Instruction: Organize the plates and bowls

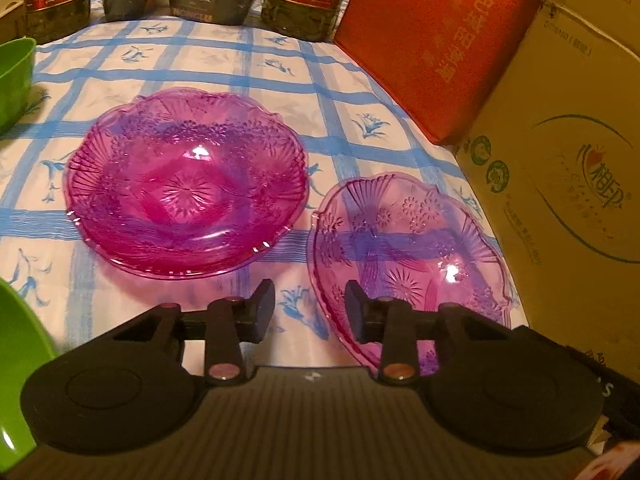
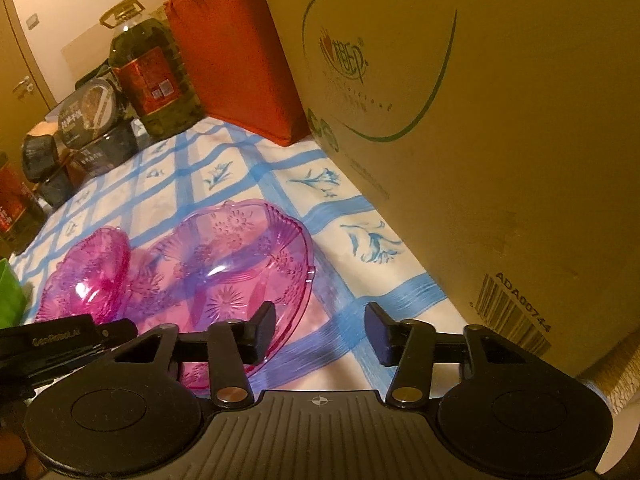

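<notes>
1. The table (image 1: pixel 224 64) wears a white cloth with a blue grid and blue flower prints; a pale wall and a door show only in my right view.
2. A big cardboard box (image 2: pixel 480 120) stands along the table's right edge, a red bag (image 1: pixel 432 48) just beyond it.
3. At the far end stand oil bottles (image 2: pixel 154 76) and dark packs (image 1: pixel 212 0); green bowls (image 1: pixel 16 76) sit at the left edge, seen mainly from my left view.
4. The plate stack (image 1: pixel 184 180), deep pink, lies flat and upright mid-table. It is round with a scalloped rim, so it has no long axis.
5. The single plate (image 1: pixel 408 256), paler pink, lies flat just right of the stack, near the box. The two rims are close; I cannot tell if they touch.
6. My left gripper (image 1: pixel 310 312) hovers at the single plate's near-left rim, fingers apart, nothing between them.
7. My right gripper (image 2: pixel 320 334) is apart too, over bare cloth just right of that plate; its left finger overlaps the rim in view.
8. Only my right view shows the left gripper's body, low left.
</notes>
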Tool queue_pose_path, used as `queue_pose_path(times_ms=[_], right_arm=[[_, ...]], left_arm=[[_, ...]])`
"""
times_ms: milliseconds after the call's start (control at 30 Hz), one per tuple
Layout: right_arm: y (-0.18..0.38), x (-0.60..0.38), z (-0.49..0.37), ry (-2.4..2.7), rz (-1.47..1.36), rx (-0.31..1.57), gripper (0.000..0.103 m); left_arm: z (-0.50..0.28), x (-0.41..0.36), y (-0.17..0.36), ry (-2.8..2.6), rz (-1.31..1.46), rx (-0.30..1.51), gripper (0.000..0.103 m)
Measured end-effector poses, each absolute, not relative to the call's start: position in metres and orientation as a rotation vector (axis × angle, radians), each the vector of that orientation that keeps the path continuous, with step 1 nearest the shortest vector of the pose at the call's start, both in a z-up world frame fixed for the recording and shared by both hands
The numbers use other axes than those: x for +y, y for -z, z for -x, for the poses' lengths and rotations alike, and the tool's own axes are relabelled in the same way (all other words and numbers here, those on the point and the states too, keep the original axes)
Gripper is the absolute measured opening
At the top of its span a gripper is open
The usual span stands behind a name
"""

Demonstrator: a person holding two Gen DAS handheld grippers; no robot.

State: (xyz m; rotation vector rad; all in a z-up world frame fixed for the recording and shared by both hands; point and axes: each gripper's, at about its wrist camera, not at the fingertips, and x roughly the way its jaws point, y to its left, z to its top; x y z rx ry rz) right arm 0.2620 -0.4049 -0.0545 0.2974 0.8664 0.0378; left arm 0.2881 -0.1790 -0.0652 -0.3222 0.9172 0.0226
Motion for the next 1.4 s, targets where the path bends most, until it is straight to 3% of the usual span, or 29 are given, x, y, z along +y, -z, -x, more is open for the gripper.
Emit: queue_pose_path(times_ms=[500, 700, 767, 1400], right_arm=[[0.069, -0.404, -0.278, -0.042, -0.318, 0.880, 0.034], [0.070, -0.398, -0.279, -0.064, -0.309, 0.880, 0.021], [0.069, -0.395, -0.280, -0.075, -0.302, 0.884, 0.011], [0.030, -0.390, -0.259, -0.083, -0.297, 0.836, 0.011]], left_arm=[[-0.301, -0.186, 0.072, -0.020, 0.328, 0.952, 0.014], [-0.302, -0.185, 0.076, -0.020, 0.339, 0.959, 0.010], [-0.302, -0.185, 0.075, -0.014, 0.341, 0.955, 0.009], [-0.285, -0.178, 0.040, 0.033, 0.343, 0.922, 0.009]])
